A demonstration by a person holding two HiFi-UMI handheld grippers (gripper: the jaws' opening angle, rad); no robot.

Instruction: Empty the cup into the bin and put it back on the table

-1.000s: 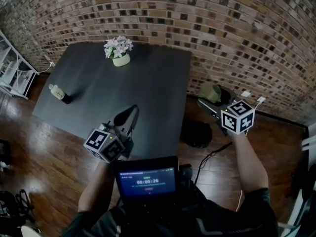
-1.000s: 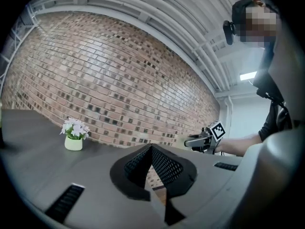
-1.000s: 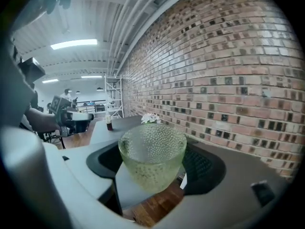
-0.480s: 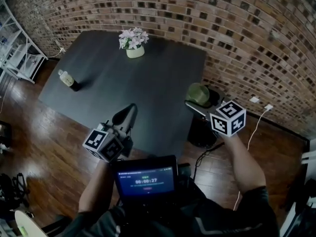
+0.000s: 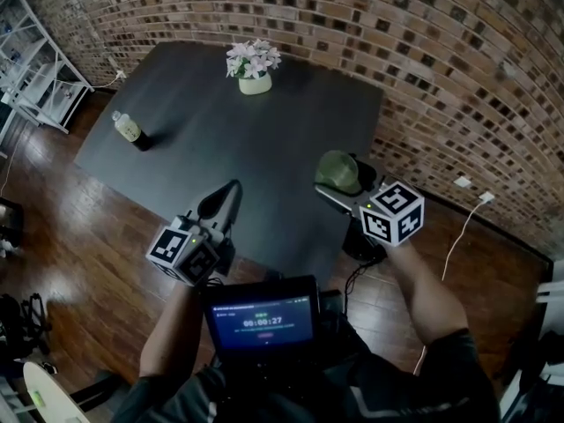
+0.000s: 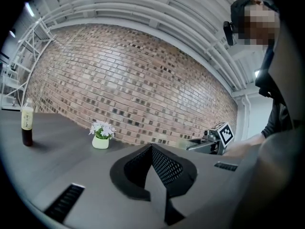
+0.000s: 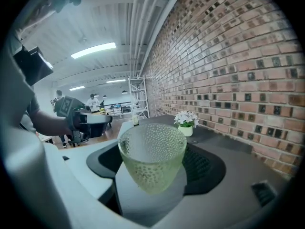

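Note:
A pale green dimpled cup [image 5: 335, 170] stands upright between the jaws of my right gripper [image 5: 342, 185], which is shut on it. It hangs just over the right edge of the dark table [image 5: 264, 148]. In the right gripper view the cup [image 7: 151, 159] fills the middle and looks empty. The black bin [image 5: 359, 245] sits on the floor beside the table, mostly hidden under that gripper. My left gripper [image 5: 227, 196] hovers over the table's near edge, jaws together with nothing in them. In the left gripper view its tips [image 6: 152, 149] meet in a point.
A white pot of flowers [image 5: 254, 67] stands at the table's far side and a small bottle [image 5: 129, 129] near its left edge. A brick wall runs behind. White shelving [image 5: 35, 77] stands at the left, and a cable and socket [image 5: 463, 183] lie on the floor at the right.
My right gripper has carried the cup leftward from above the floor by the bin to over the table's right edge. The left gripper has drifted a little further over the table.

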